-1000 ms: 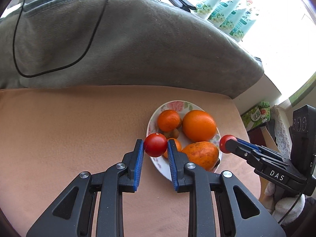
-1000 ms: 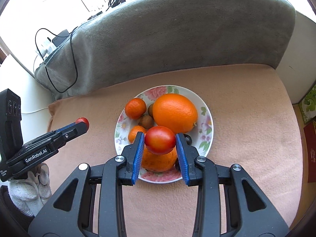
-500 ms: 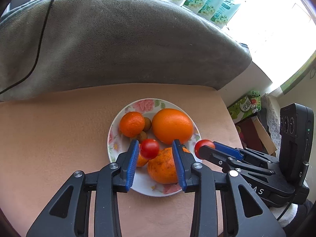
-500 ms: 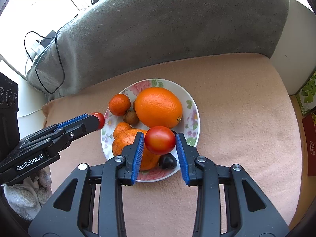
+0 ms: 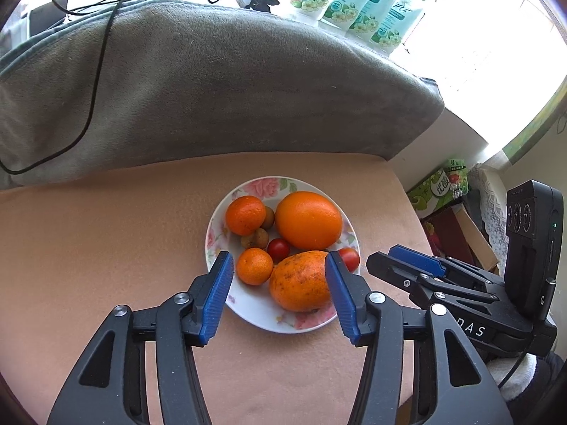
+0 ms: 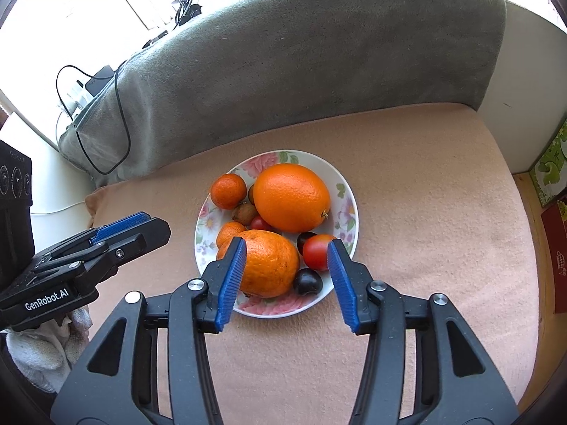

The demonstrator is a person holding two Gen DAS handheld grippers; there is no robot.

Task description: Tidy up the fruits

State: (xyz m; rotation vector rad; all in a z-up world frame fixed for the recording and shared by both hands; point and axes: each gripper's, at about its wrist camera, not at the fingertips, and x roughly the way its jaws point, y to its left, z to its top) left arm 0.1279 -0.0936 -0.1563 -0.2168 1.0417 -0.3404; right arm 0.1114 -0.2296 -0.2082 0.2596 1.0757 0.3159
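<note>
Right wrist view: both the right gripper (image 6: 287,279) and left gripper (image 5: 280,295) are opening, empty, above the plate (image 6: 349,191) of fruit.

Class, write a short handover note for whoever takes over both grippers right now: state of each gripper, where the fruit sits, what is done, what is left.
Left gripper: jaws opening, empty, above the near edge of the plate.
Right gripper: jaws opening, empty, over the plate's near side.
Fruit: all on the floral plate on the peach blanket: big orange, speckled orange, two mandarins, two cherry tomatoes, small brown fruits, dark fruits.
Done: both tomatoes lie on the plate, free of the pads.
Left: no loose fruit in view; draw both grippers back and check beyond the frames.
</note>
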